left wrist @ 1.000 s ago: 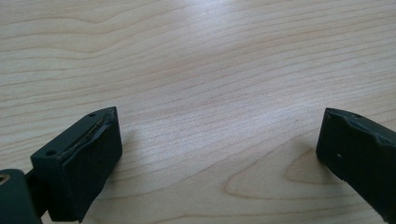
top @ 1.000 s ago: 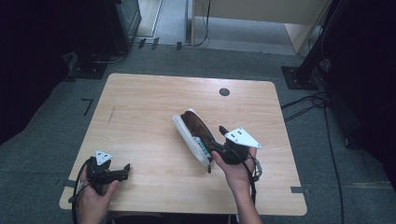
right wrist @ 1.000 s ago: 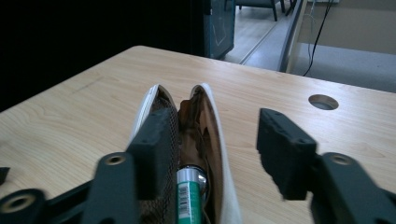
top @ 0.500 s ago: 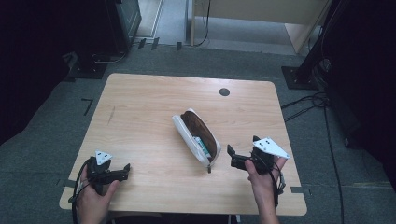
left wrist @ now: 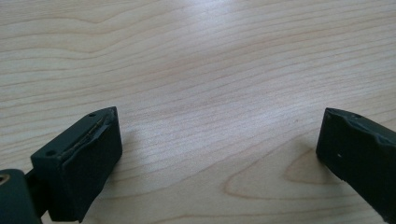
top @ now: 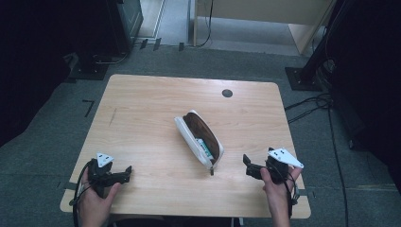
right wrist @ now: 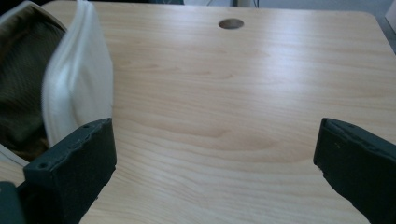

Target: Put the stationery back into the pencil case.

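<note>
At the middle of the high view, a white pouch lay open on the wooden surface, its brown lining facing up and a green-and-white item showing inside near its lower end. The pouch ran slantwise from upper left to lower right, with its zip pull trailing off the lower tip. In the lower right of that view the right gripper sat in a hand, just to the right of the pouch and not touching it; its jaws stood wide apart with nothing between them, having just been opening. In the right gripper view the pouch's white wall rose at the left edge, beside the left jaw, and bare wood lay between the two jaws. A dark round hole marked the surface near its far edge. In the lower left of the high view the left gripper rested in the other hand, well apart from the pouch, its jaws spread wide over bare wood.
</note>
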`<state>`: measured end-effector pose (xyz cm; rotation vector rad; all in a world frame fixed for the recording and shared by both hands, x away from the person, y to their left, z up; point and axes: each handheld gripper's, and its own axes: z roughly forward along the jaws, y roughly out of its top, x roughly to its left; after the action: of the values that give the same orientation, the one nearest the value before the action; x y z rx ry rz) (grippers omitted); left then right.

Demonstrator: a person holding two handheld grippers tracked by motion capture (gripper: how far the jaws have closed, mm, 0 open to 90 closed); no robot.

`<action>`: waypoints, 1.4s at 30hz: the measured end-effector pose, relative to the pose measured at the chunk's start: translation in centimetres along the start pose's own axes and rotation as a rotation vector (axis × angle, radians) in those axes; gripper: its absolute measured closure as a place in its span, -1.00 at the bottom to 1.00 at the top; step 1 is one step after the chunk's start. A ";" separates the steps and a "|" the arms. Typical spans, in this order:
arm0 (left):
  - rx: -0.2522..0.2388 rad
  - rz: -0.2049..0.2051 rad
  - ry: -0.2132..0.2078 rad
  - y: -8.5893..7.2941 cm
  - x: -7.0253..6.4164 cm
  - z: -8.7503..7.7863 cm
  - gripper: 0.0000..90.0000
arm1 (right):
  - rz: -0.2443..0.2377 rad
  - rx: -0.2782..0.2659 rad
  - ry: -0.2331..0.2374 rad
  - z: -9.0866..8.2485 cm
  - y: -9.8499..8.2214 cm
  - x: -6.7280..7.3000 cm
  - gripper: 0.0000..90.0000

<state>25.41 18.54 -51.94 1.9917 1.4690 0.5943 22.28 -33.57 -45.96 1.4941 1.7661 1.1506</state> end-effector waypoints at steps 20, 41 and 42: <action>0.000 0.000 0.000 0.0 0.0 0.0 -0.99 | 0.059 0.123 -0.103 -0.5 -5.0 -5.2 -1.00; -0.001 -0.001 0.001 0.0 0.0 0.0 -0.99 | 0.020 0.261 -0.170 -0.4 -7.0 -7.4 -0.99; 0.000 0.000 0.000 0.0 0.0 0.0 -0.99 | 0.020 0.261 -0.170 -0.4 -7.0 -7.4 -0.99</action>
<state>25.40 18.54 -51.95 1.9914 1.4694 0.5948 20.20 -40.97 -52.68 1.7083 1.8397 0.7973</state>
